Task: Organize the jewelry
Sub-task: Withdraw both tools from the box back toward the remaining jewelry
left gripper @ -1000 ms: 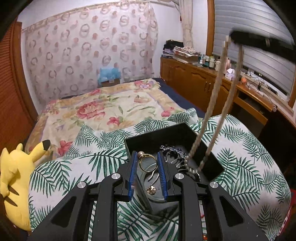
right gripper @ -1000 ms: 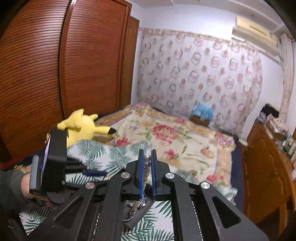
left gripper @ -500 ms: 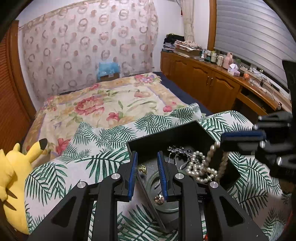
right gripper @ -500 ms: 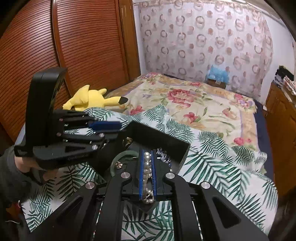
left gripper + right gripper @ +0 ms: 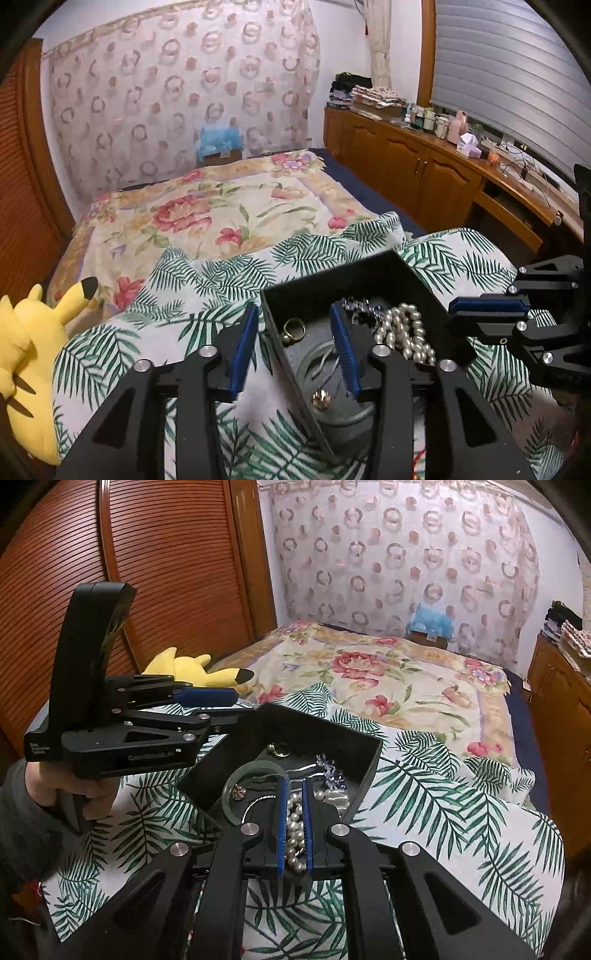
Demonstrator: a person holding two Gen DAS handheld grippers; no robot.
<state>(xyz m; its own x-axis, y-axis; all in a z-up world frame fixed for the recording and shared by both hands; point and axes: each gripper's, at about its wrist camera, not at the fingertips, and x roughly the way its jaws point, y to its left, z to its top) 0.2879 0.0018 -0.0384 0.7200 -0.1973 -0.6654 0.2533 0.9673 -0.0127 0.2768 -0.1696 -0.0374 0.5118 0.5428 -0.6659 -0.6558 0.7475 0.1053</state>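
Resting on a palm-leaf cloth (image 5: 207,295) on the bed, the black jewelry box (image 5: 354,273) sits at lower centre of both views, lid off. In the left wrist view the left claw (image 5: 293,347) is opening, its blue pads spread astride the box's near left wall, 1 pad outside and 1 inside, with a gold ring (image 5: 293,328) in the gap and nothing gripped. A pale green bangle (image 5: 332,384) and a small gold stud (image 5: 320,398) lie on the box floor below it. In the right wrist view the right claw (image 5: 294,812) is easing apart, yet the pearl necklace (image 5: 295,830) sits between its narrow pads, the rest of the strand piled in the box's right side beside a silver chain (image 5: 332,771). A yellow plush toy (image 5: 26,354) lies at the left edge.
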